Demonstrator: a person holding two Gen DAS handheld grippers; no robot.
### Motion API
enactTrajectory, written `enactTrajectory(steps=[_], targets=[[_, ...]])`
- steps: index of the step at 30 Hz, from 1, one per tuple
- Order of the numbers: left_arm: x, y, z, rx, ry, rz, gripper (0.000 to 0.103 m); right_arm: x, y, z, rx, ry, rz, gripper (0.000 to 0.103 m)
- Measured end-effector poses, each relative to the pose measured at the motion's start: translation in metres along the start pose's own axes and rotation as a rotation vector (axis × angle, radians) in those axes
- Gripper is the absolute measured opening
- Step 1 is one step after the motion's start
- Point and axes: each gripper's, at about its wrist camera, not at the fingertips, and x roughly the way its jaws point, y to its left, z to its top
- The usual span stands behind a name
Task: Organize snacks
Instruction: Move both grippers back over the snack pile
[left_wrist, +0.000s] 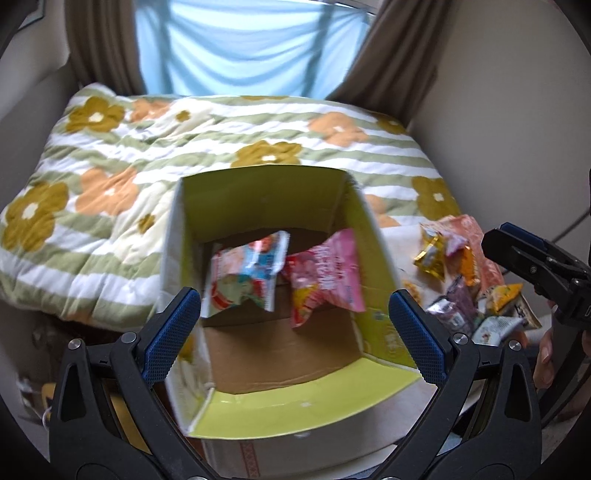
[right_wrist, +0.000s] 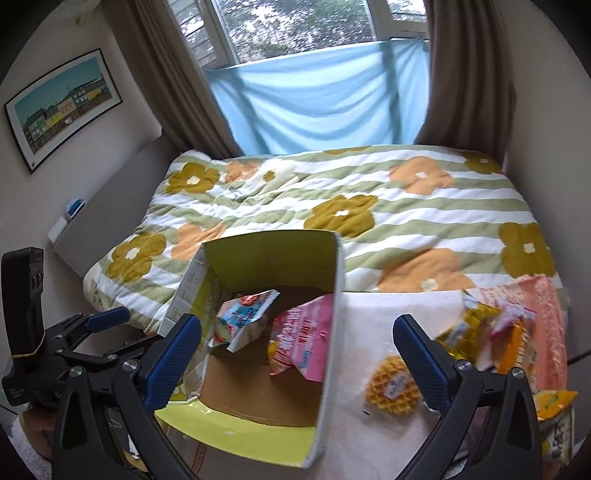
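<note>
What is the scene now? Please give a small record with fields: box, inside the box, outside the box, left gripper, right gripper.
box: open cardboard box, green flaps, in front of the bed
inside the box: two packets, a blue-white packet and a pink packet
outside the box: waffle and a pile of snacks to the right of the box
left gripper: open, holds nothing, above the box
right gripper: open, holds nothing
</note>
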Motion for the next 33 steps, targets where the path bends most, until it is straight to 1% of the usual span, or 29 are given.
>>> enactTrajectory(steps=[5, 11, 15, 19, 22, 24, 26, 28, 31, 33], targets=[[0.001, -0.05, -0.003, 0.067, -0.004, -0.063, 0.101, -0.041, -0.032, -0.011, 0.035, -0.043, -0.048, 0.103], [0.002, -0.129, -0.017, 0.14, -0.011, -0.1, 0.101, -0.104, -0.094, -0.031, 0.101, -0.115, -0.153, 0.103], [0.009, -0.182, -0.031, 0.139, 0.001, -0.141, 0.101, -0.137, -0.137, -0.046, 0.1, -0.104, -0.188, 0.103], [0.023, -0.237, -0.05, 0.162, 0.026, -0.154, 0.101, -0.162, -0.176, -0.064, 0.077, -0.087, -0.225, 0.103], [0.035, -0.272, -0.066, 0.178, 0.046, -0.161, 0.101, -0.171, -0.206, -0.08, 0.088, -0.067, -0.231, 0.103], [0.045, -0.289, -0.078, 0.192, 0.056, -0.136, 0.101, -0.175, -0.224, -0.092, 0.092, -0.048, -0.219, 0.103], [0.057, -0.302, -0.088, 0.198, 0.082, -0.125, 0.101, -0.175, -0.239, -0.099, 0.085, -0.024, -0.214, 0.103], [0.067, -0.309, -0.098, 0.205, 0.088, -0.118, 0.101, -0.171, -0.253, -0.108, 0.078, 0.006, -0.219, 0.103], [0.083, -0.324, -0.11, 0.253, 0.098, -0.103, 0.101, -0.161, -0.268, -0.121, 0.072, 0.024, -0.212, 0.103], [0.095, -0.334, -0.116, 0.293, 0.109, -0.098, 0.101, -0.157, -0.279, -0.13, 0.077, 0.018, -0.202, 0.103]])
